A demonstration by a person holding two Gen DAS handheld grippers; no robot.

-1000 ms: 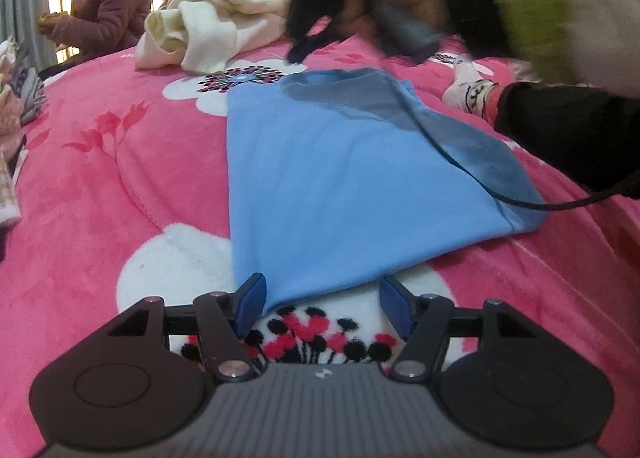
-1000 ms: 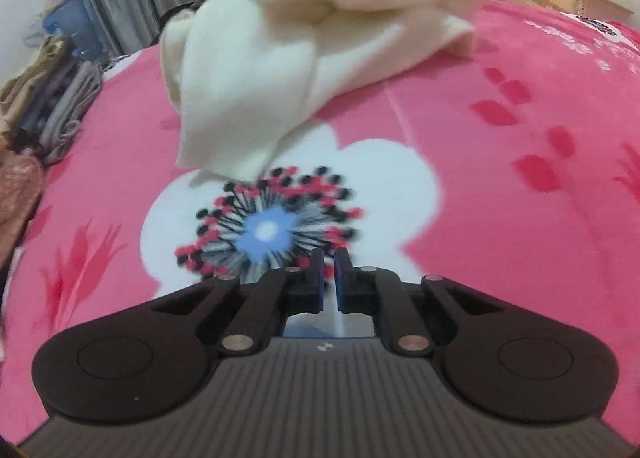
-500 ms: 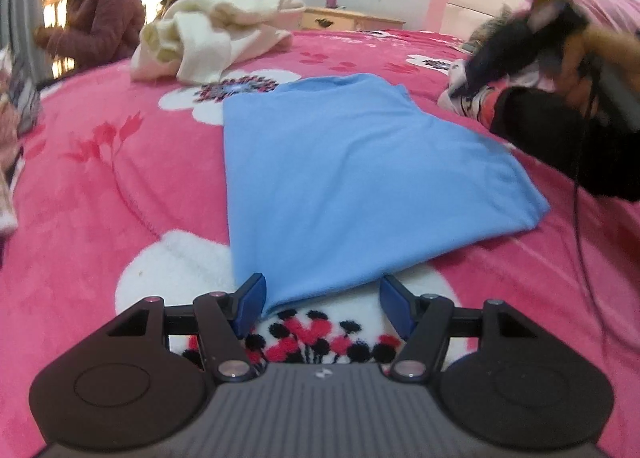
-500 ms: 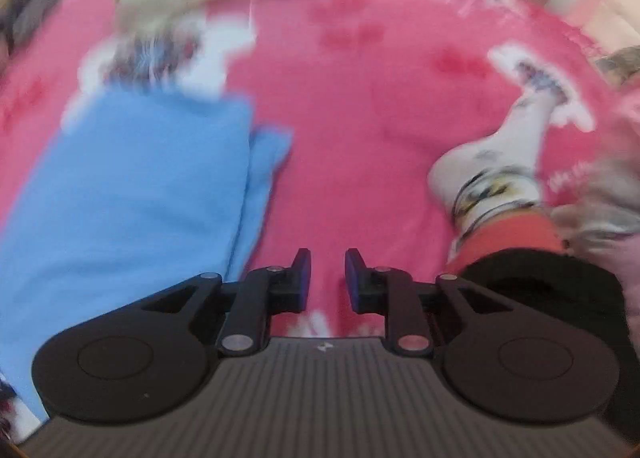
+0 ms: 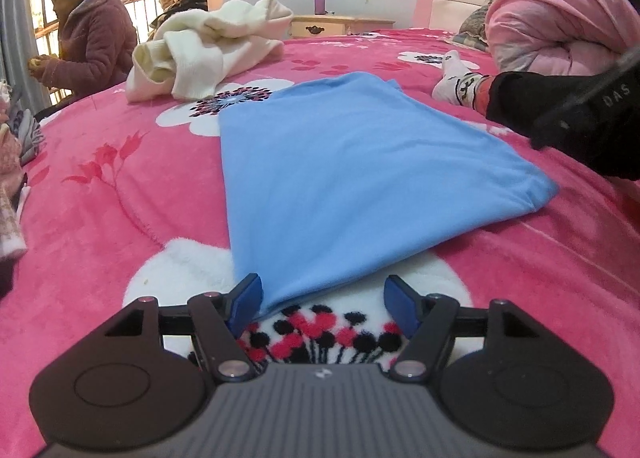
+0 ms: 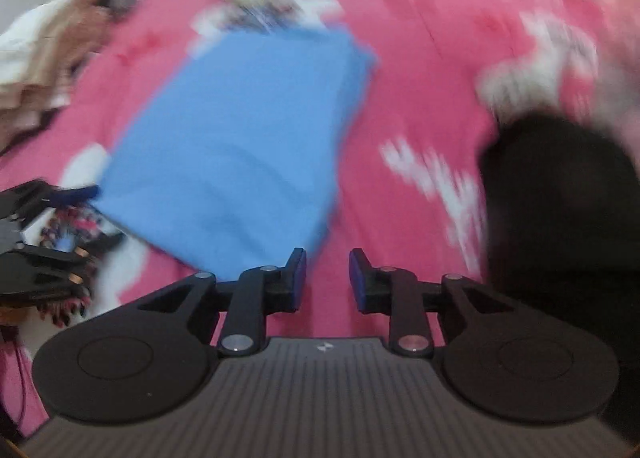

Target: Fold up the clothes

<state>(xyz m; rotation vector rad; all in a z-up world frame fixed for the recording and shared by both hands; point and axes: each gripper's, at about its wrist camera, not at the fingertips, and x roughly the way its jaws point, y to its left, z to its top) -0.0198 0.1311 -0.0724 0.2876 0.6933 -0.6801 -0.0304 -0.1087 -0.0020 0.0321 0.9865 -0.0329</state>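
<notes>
Left wrist view: left gripper opening, nothing held, its jaws astride the near corner of the shirt — presumably placed to pinch it. Right gripper opening, empty, beside the shirt's other corner. The shirt lies flat on the bed — half-folded.

bed: pink floral | on it: blue garment, cream garment

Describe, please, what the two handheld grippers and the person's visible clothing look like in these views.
Both the left gripper and the right gripper have black linkage arms with silver pivot pins, round black side housings, a grey ribbed body with a small white logo, and blue pads on the fingers. A black trouser leg bears white lettering above a patterned white sock.
</notes>
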